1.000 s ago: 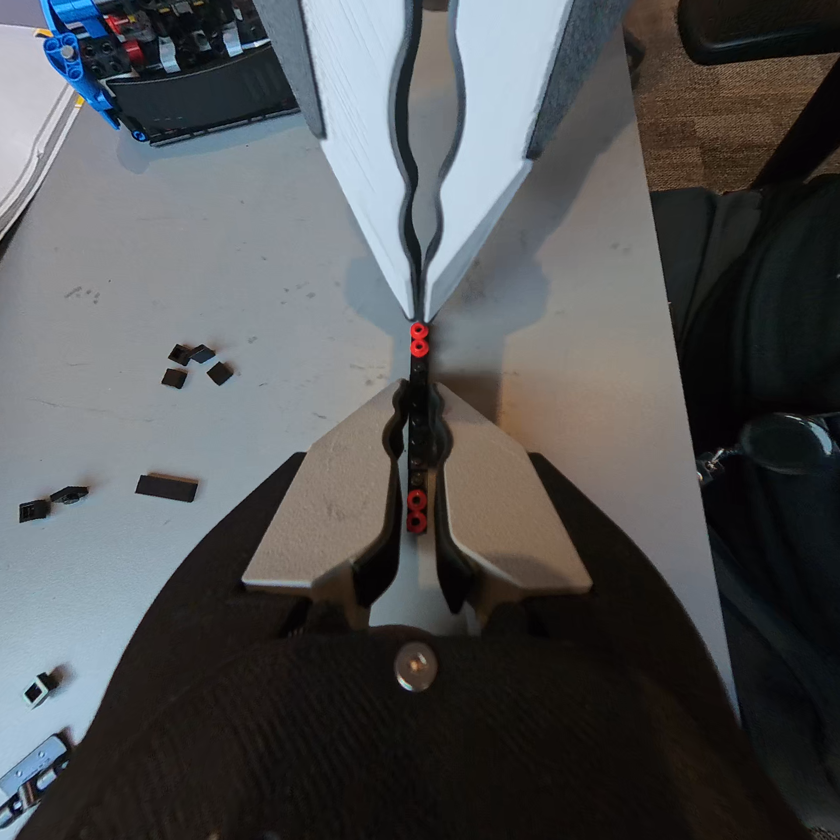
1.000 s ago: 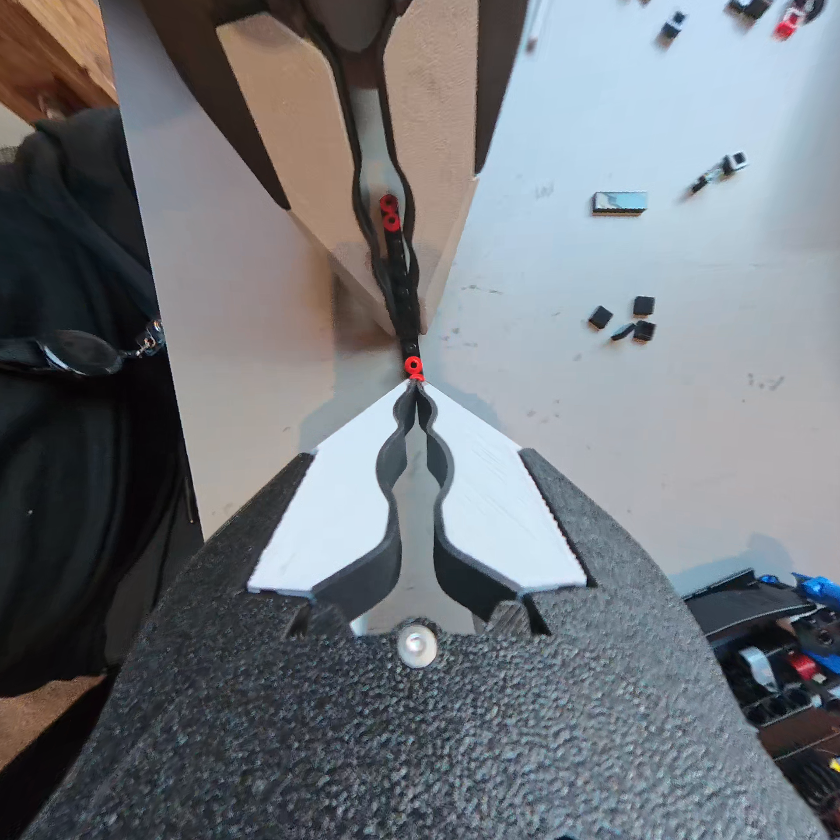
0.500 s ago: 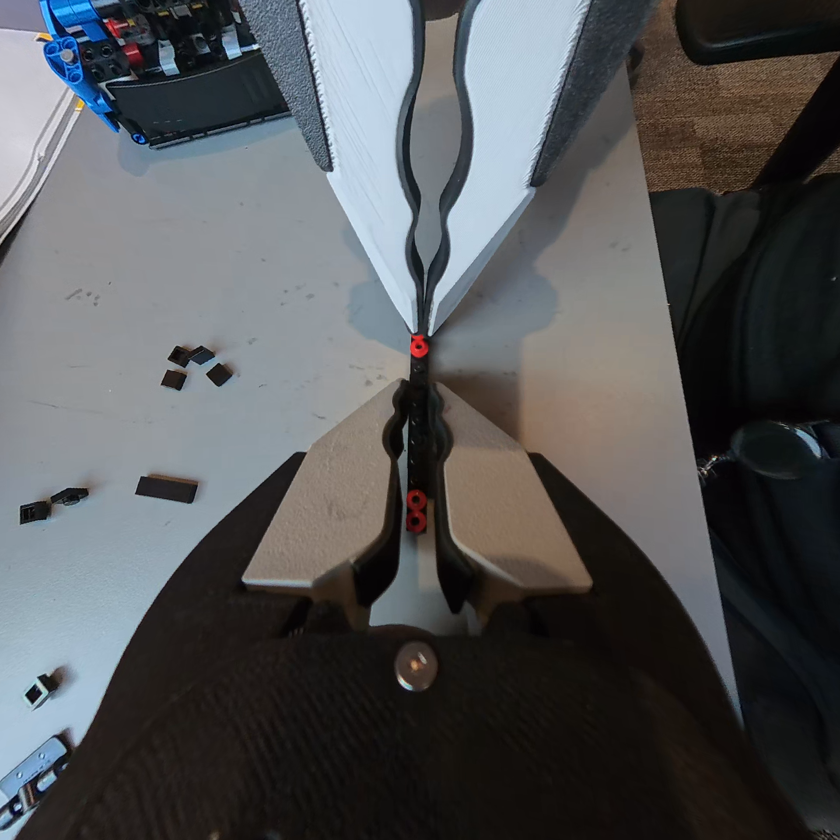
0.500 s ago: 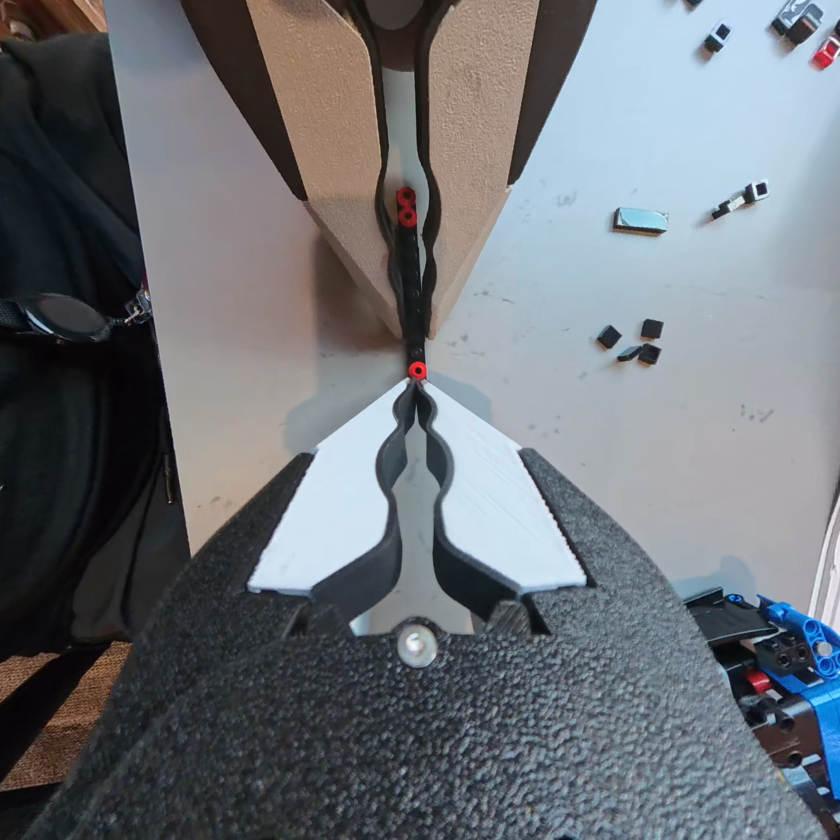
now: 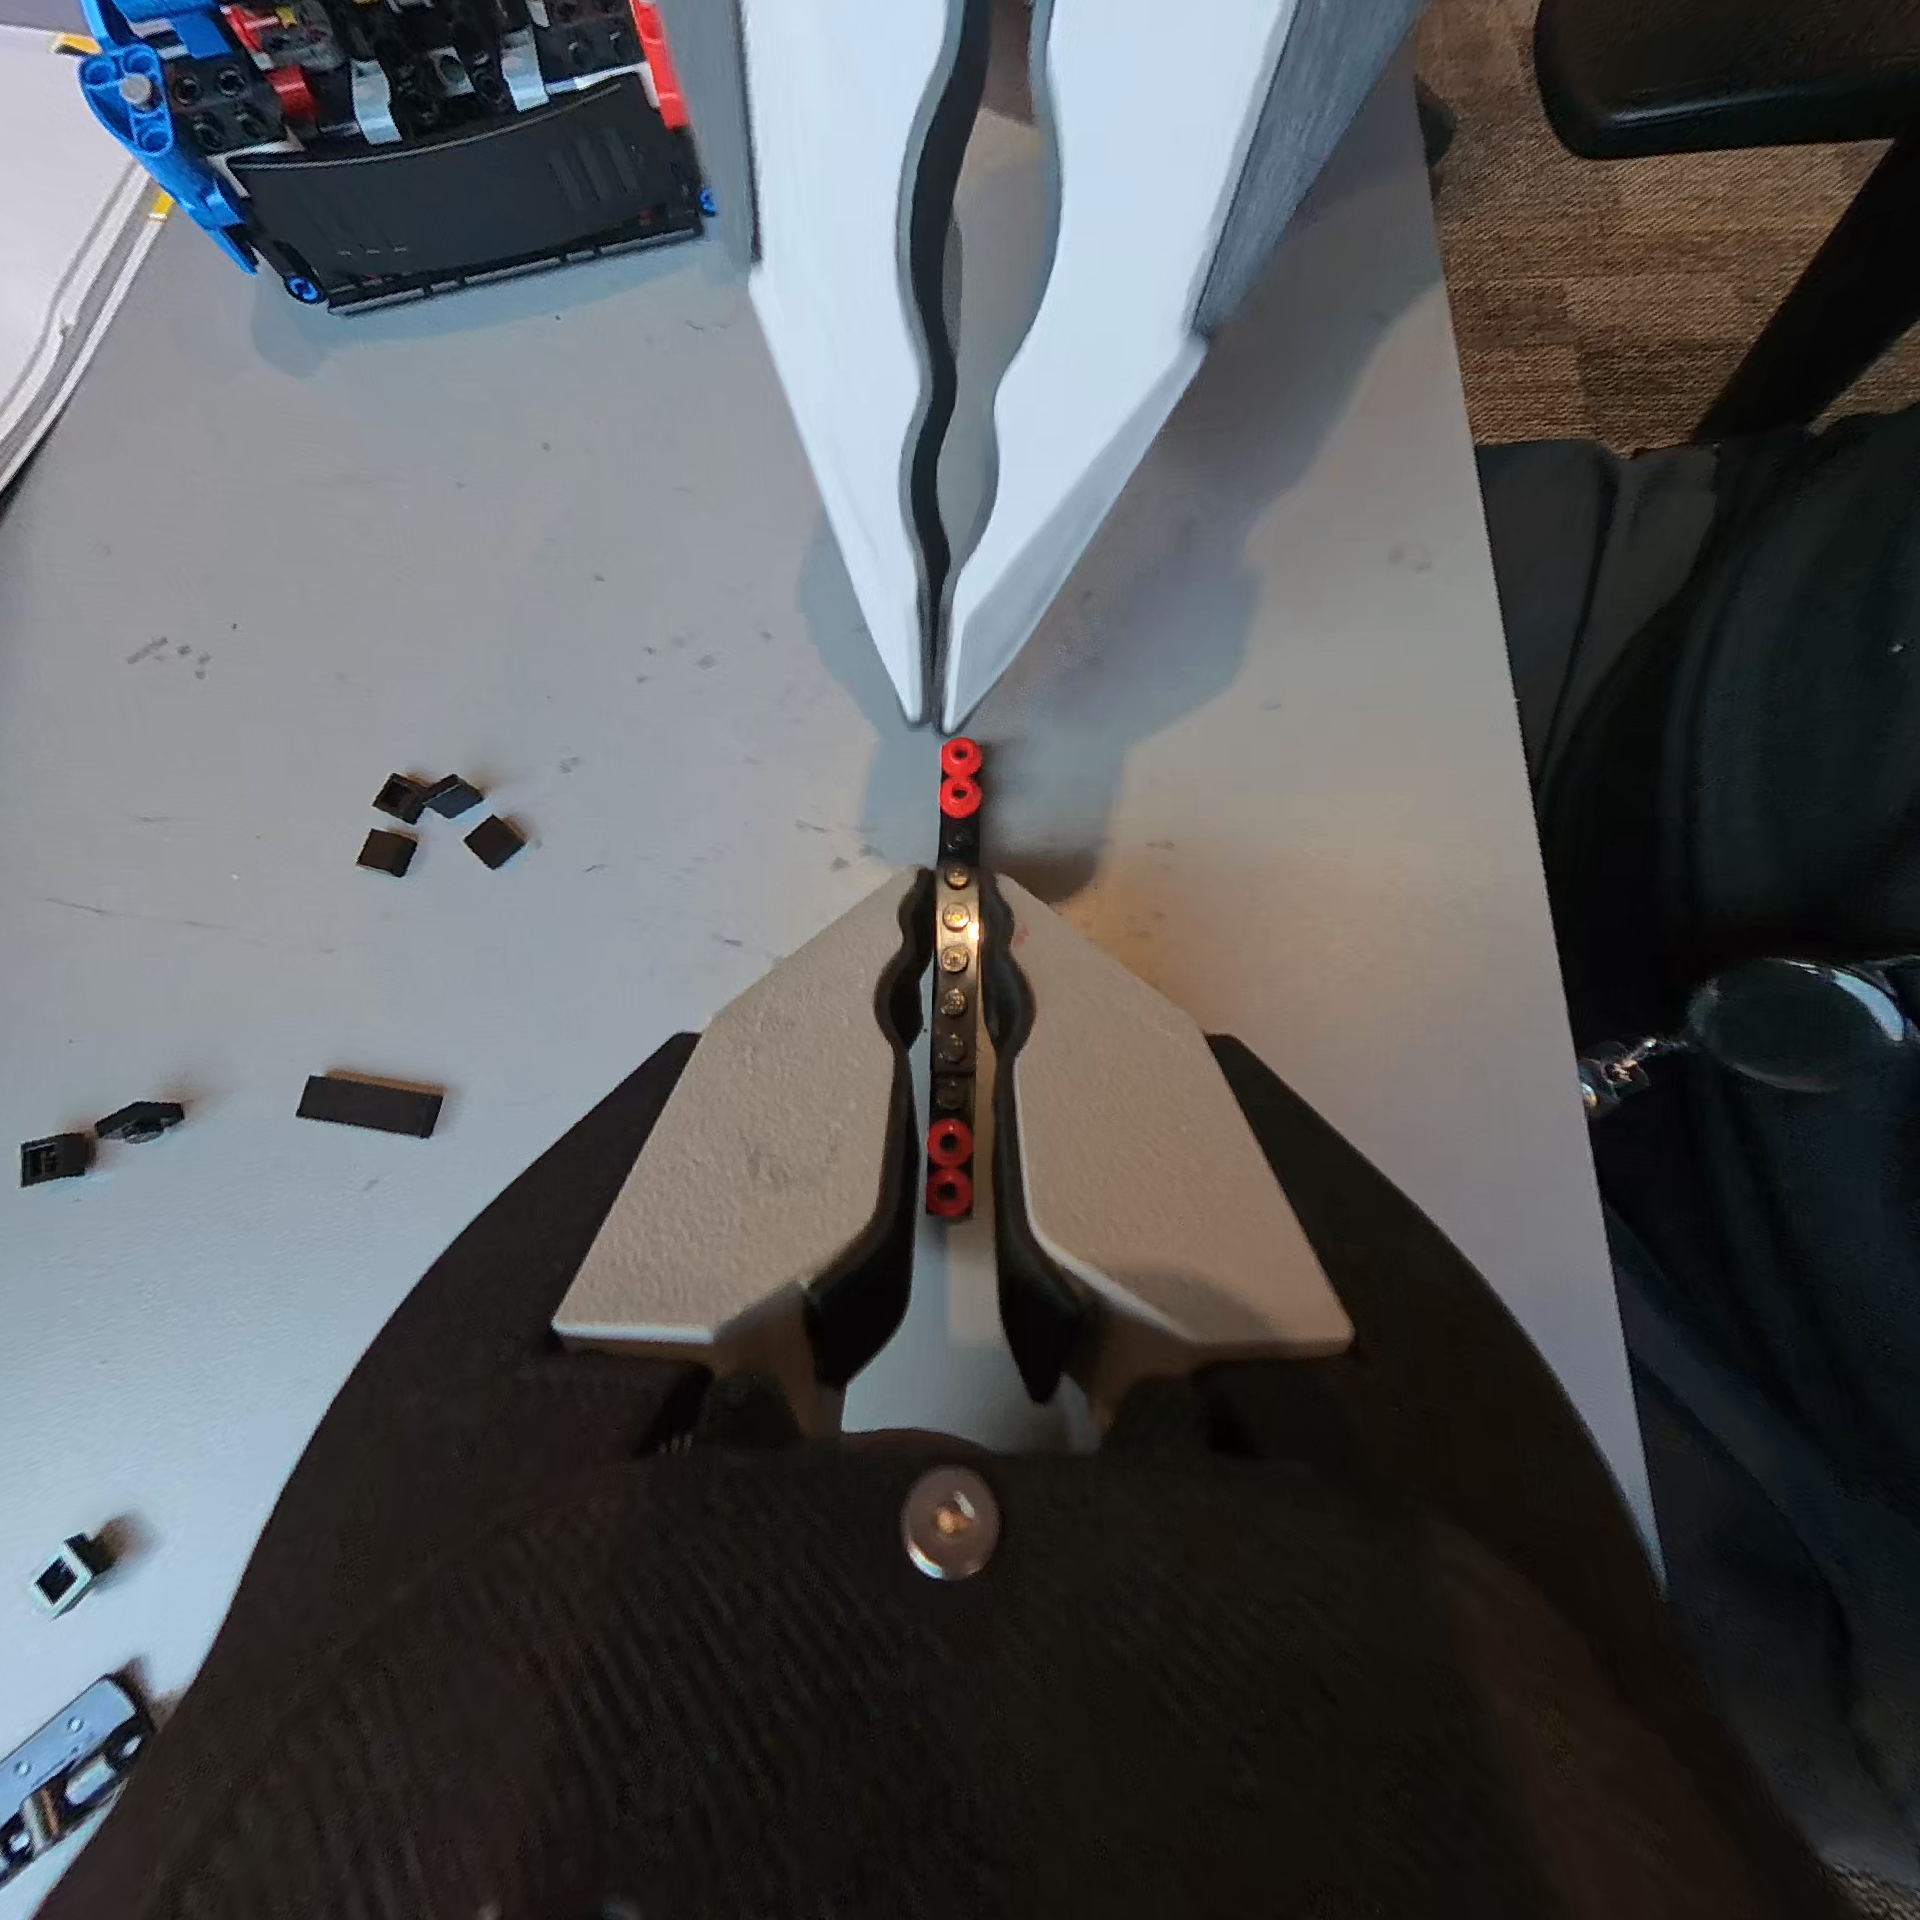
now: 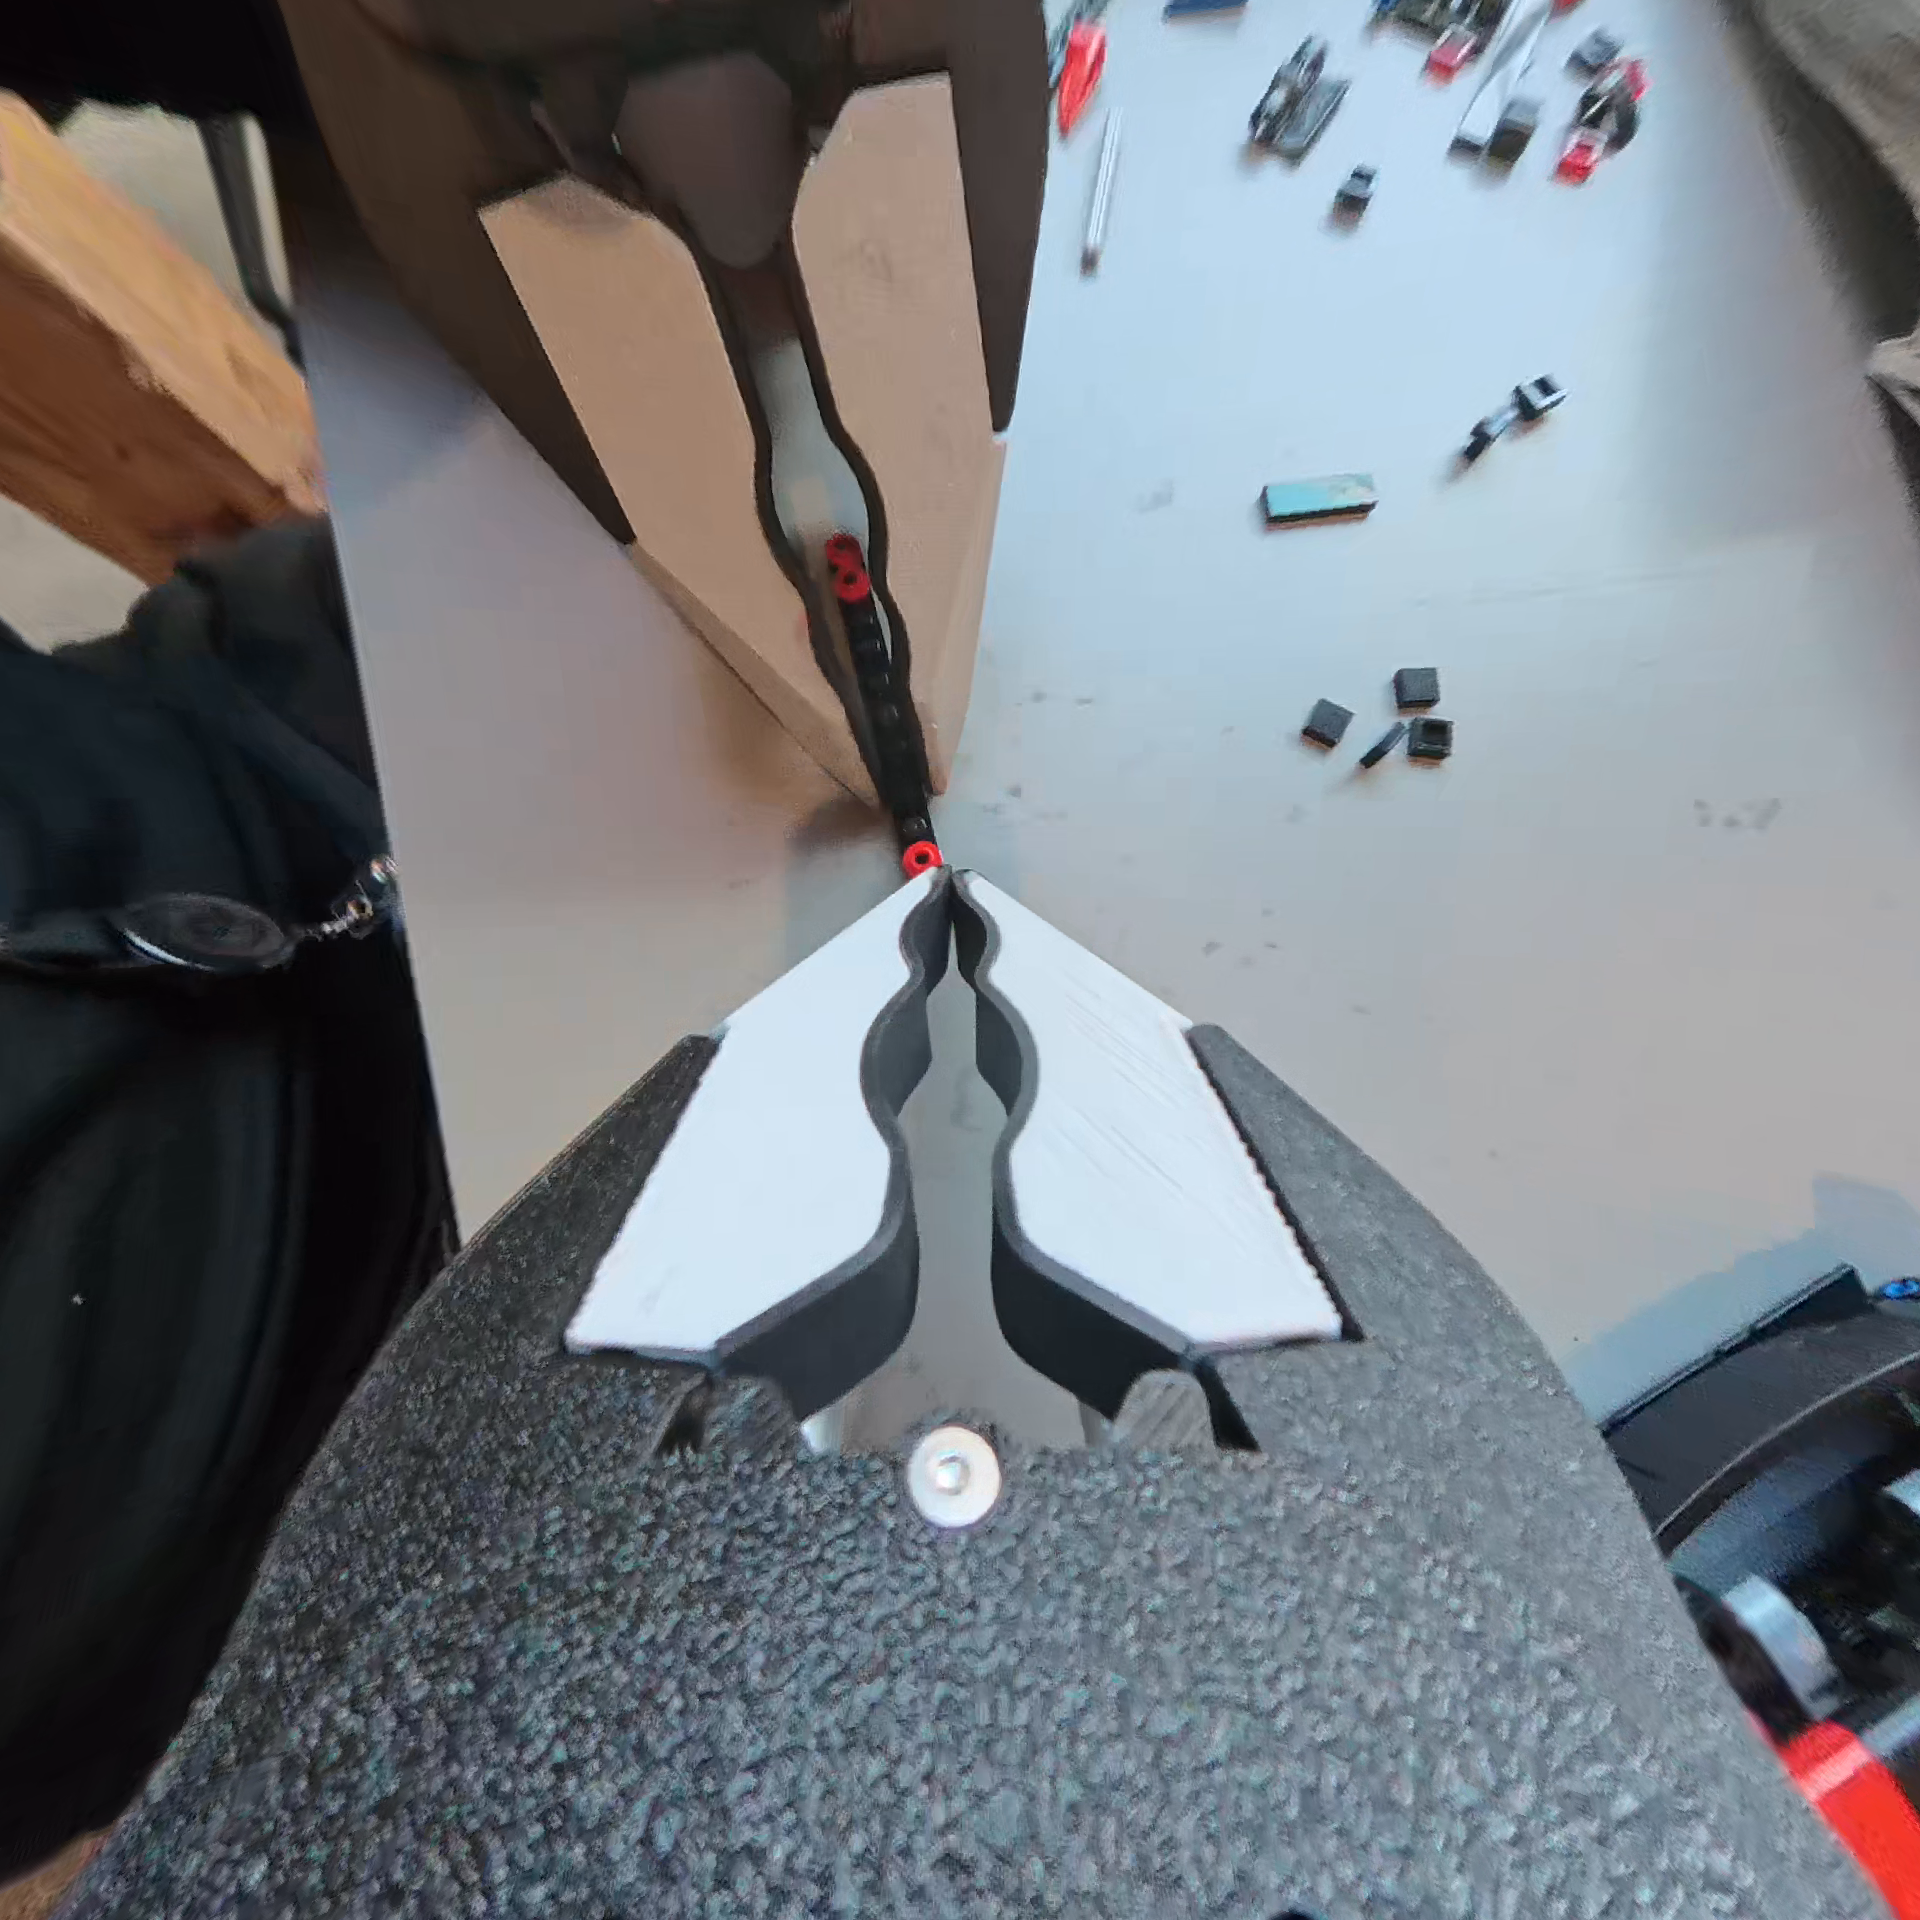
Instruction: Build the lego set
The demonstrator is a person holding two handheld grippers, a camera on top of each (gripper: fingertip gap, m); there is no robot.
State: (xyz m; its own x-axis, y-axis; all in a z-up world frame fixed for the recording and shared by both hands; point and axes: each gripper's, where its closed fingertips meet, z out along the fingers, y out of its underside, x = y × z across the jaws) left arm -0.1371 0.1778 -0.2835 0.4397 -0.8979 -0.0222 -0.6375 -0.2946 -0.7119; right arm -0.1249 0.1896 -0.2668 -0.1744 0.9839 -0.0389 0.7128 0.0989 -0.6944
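Note:
My left gripper (image 5: 956, 883) is shut on a long black plate (image 5: 956, 966) held edge-on between its grey fingers. Two red round studs (image 5: 960, 774) sit on the plate's far end, past the fingertips, and two more (image 5: 948, 1169) on its near end, between the fingers. My right gripper (image 5: 935, 717), with white fingers, points at the plate from the far side. Its tips are shut together and stop right at the outermost red stud. In the right wrist view the right gripper (image 6: 951, 878) is shut, with one red stud (image 6: 922, 857) just beyond its tips and the left gripper (image 6: 904, 790) facing it.
A partly built blue and black model (image 5: 416, 156) stands at the far left of the grey table (image 5: 520, 520). Small black tiles (image 5: 436, 821) and a flat black plate (image 5: 369, 1107) lie to the left. Several loose parts (image 6: 1507, 104) lie farther off. A dark bag (image 5: 1714, 831) hangs past the table's right edge. My two grippers' fingertips are within a few centimetres of each other.
Half a second ago the right gripper's tips covered the outermost red stud. They have drawn back, so both far studs show again. The left gripper still holds the plate.

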